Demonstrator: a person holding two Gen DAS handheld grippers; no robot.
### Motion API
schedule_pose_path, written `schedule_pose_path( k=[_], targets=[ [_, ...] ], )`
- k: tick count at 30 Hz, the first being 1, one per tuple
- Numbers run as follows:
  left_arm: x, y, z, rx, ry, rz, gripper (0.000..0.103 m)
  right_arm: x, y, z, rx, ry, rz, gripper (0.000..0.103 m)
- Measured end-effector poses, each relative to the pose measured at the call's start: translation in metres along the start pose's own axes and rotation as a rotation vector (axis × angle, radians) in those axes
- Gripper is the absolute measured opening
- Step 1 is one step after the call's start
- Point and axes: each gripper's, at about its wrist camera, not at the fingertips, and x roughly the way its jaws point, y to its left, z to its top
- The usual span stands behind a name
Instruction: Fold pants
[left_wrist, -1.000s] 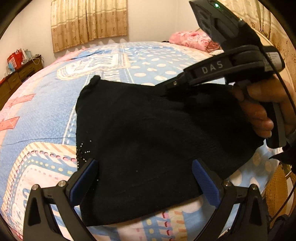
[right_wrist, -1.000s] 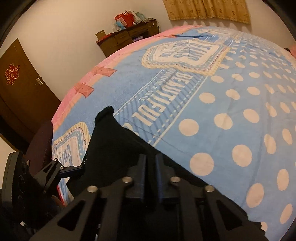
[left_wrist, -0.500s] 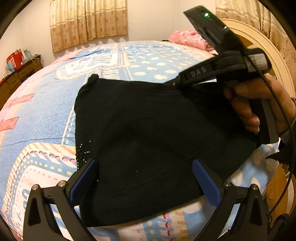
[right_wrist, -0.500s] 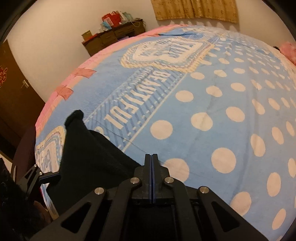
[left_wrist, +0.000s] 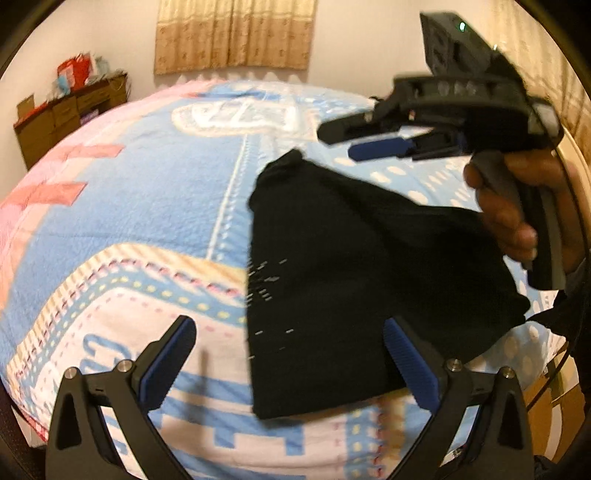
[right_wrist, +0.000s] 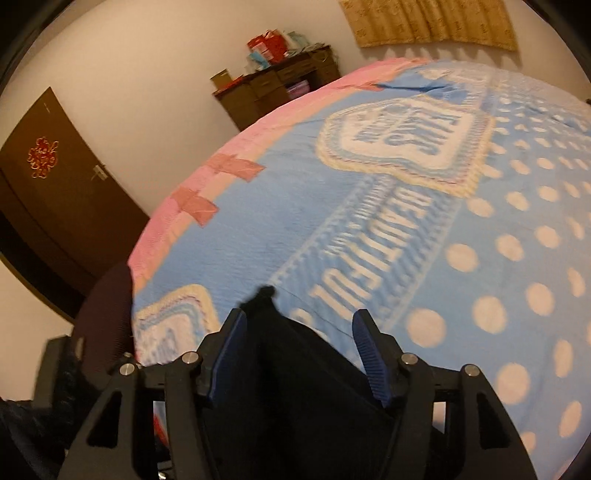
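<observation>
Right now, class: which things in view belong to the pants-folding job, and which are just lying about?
Job: black pants; left gripper; right gripper, both with jaws open; blue blanket underneath.

Lying about: wooden dresser; curtain; brown door.

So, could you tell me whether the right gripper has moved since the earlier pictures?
Yes: the right gripper has opened and lifted off the folded black pants, toward the beige curtain.

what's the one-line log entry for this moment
stage: fold laid | pants: folded, flat on bed | left gripper: open, empty | right gripper: open, above pants
</observation>
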Motion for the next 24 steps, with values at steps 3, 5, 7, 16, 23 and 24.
schedule_pose_path(
  k=[3,5,7,16,23,24],
  targets=[
    [0.006,0.016,0.001,-0.058,0.055,-0.065,0.103,0.017,0.010,0.009,0.003,0.055,0.039,0.061],
    [0.012,0.024,-0.001,-0.104,0.106,-0.126,0.103,0.035,0.013,0.014,0.003,0.129,0.054,0.061],
    [0.011,0.028,-0.003,-0.112,0.102,-0.145,0.101,0.052,0.013,0.017,0.009,0.200,0.078,0.052],
    [-0.003,0.008,-0.011,-0.024,0.063,-0.205,0.034,0.075,0.021,0.015,-0.006,0.247,0.130,0.012],
    [-0.005,0.002,-0.013,0.047,0.036,-0.127,0.025,0.066,0.029,0.025,-0.057,0.153,0.097,0.009],
    [-0.005,0.002,-0.012,0.037,0.037,-0.127,0.028,0.076,0.025,0.025,-0.057,0.174,0.070,0.009]
  ],
)
